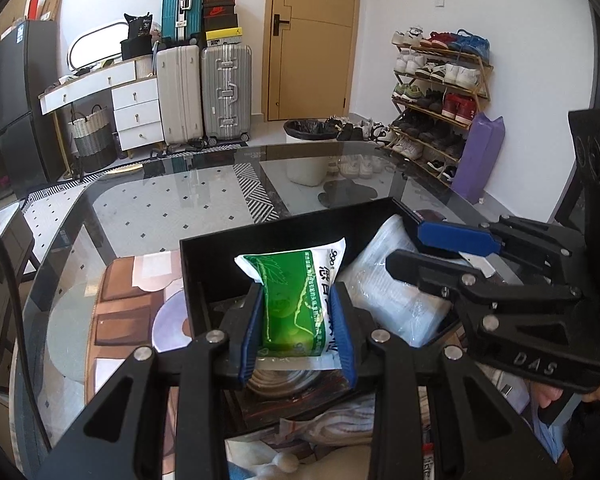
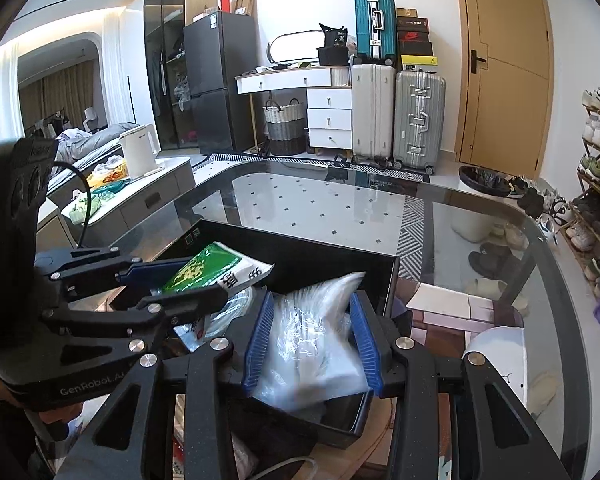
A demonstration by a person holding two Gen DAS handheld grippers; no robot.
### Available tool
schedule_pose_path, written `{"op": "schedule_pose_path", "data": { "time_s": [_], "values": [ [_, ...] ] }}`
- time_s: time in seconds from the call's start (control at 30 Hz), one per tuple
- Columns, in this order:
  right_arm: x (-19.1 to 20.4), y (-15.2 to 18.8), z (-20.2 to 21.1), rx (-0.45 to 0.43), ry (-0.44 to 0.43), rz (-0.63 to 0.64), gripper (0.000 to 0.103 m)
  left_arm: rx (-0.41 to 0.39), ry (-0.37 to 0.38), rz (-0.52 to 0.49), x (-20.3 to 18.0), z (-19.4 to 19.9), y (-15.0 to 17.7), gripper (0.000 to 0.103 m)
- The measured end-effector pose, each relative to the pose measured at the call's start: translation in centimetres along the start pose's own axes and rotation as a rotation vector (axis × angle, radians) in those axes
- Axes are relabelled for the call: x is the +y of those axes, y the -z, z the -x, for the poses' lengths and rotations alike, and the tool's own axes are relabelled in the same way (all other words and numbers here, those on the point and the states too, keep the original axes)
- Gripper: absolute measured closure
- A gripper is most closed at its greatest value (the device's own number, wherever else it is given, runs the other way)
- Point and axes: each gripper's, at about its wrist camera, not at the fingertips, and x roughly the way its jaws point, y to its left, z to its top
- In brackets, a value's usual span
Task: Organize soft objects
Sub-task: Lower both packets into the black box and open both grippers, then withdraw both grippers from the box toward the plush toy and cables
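My left gripper (image 1: 298,330) is shut on a green and white soft packet (image 1: 296,292) and holds it over the open black box (image 1: 260,236). The packet also shows in the right wrist view (image 2: 208,266), held by the left gripper (image 2: 172,284). My right gripper (image 2: 314,340) is shut on a clear plastic bag of white material (image 2: 312,344) inside the same box (image 2: 300,256). In the left wrist view the right gripper (image 1: 440,248) reaches in from the right over that bag (image 1: 388,280).
The box stands on a glass table (image 2: 320,200) near its front edge. More bags and packets (image 1: 332,424) lie in front of the box. A white object (image 2: 500,352) sits on the table at the right. Suitcases, a dresser and shoe rack stand beyond.
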Motion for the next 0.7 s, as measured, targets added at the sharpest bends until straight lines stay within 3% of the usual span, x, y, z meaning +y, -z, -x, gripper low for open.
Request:
{"op": "schedule_pose_path", "data": {
  "time_s": [0.07, 0.23, 0.3, 0.37, 0.4, 0.43, 0.5, 0.7],
  "values": [
    [0.0, -0.1, 0.0, -0.003, -0.003, -0.002, 0.063, 0.003, 0.004, 0.003, -0.1, 0.1, 0.0, 0.069],
    [0.2, 0.0, 1.4, -0.032, 0.02, 0.009, 0.05, -0.015, 0.01, 0.01, -0.1, 1.1, 0.1, 0.045],
    [0.1, 0.0, 2.2, -0.038, 0.026, 0.002, 0.027, -0.025, 0.013, 0.012, 0.0, 1.7, 0.1, 0.043],
    [-0.2, 0.3, 3.5, -0.058, 0.029, -0.018, 0.012, -0.033, 0.002, 0.012, 0.1, 2.5, 0.2, 0.031],
    [-0.4, 0.6, 4.1, -0.064, 0.027, -0.026, 0.006, -0.041, -0.004, 0.015, 0.1, 2.9, 0.2, 0.019],
    [-0.5, 0.8, 4.6, -0.067, 0.025, -0.032, 0.005, -0.051, -0.007, 0.019, 0.2, 3.4, 0.3, 0.009],
    [-0.6, 1.3, 5.6, -0.063, 0.023, -0.039, 0.001, -0.065, -0.015, 0.025, 0.4, 4.1, 0.4, 0.0],
    [-0.6, 3.5, 7.6, -0.047, 0.013, -0.061, 0.001, -0.099, -0.005, 0.048, 1.3, 6.6, 1.7, 0.0]
  ]
}}
